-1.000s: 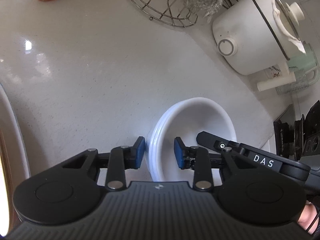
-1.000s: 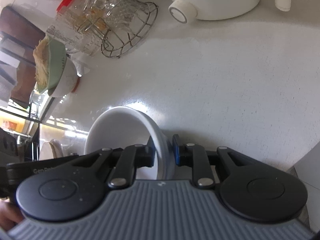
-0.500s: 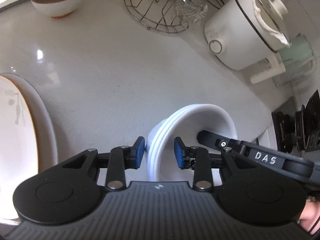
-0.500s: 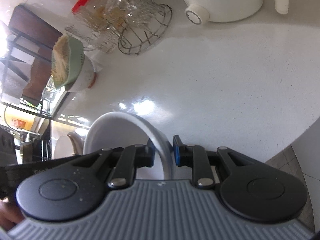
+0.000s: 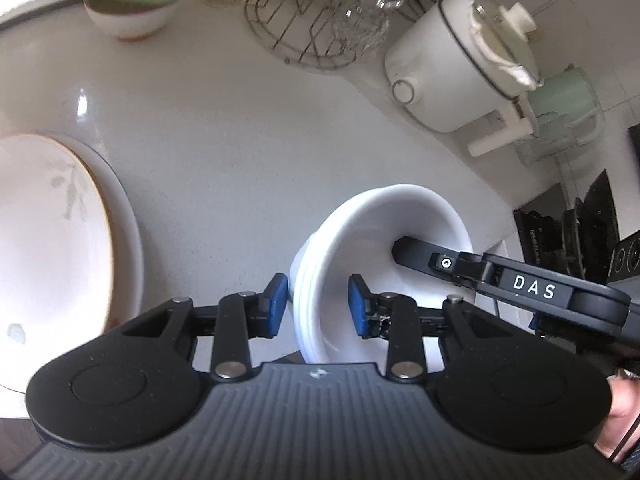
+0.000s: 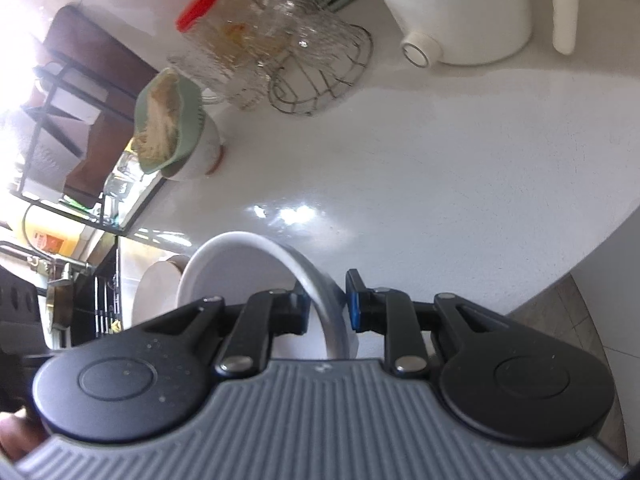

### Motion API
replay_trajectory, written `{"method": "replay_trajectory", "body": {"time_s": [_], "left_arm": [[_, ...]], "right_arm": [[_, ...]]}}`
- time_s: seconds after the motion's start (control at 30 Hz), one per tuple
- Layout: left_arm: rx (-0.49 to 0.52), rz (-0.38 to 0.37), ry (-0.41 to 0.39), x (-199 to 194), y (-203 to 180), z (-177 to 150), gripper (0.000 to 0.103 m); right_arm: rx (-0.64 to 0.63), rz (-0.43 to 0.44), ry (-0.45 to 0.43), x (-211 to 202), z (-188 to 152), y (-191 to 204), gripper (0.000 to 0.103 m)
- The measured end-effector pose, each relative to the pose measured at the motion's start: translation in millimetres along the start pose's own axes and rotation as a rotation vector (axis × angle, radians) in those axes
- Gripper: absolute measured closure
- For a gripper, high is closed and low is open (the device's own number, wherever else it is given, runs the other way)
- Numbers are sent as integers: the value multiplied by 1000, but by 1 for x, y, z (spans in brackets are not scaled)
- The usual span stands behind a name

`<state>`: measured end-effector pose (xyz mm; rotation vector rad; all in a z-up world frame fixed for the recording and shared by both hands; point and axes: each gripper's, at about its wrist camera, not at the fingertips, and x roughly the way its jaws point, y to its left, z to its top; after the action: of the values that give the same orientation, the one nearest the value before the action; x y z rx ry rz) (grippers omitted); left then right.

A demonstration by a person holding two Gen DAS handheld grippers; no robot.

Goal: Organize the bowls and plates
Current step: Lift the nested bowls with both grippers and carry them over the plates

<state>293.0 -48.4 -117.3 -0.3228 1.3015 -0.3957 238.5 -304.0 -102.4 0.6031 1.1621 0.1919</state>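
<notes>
Both grippers tilt steeply down over the counter (image 5: 240, 152): left gripper (image 5: 318, 304) and right gripper (image 6: 328, 300) each clamp the bowls' (image 5: 384, 232) rim, apparently lifted.

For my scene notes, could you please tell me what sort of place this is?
Most likely a home kitchen. A white countertop carries a white electric cooker, a wire rack of glassware, and a bowl topped with a green strainer.

Stack of white bowls (image 5: 384, 240): now higher above the table (image 5: 224, 152), raised between left gripper (image 5: 318, 306) and right gripper (image 6: 328, 306); patterned plate (image 5: 48, 232) and green-rimmed bowl (image 5: 128, 4) newly in view.
</notes>
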Motion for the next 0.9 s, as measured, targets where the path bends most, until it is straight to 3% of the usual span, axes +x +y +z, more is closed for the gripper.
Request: {"method": "replay_trajectory", "body": {"time_s": [0.4,0.9], "left_arm": [[-76,-32,-93,-68,40,0,66],[-178,-2,-183,-123,138,-11,66]], "right_arm": [[-52,33,-5,-4,-7,63,81],[-154,63,44,52,-28,157,82]]}}
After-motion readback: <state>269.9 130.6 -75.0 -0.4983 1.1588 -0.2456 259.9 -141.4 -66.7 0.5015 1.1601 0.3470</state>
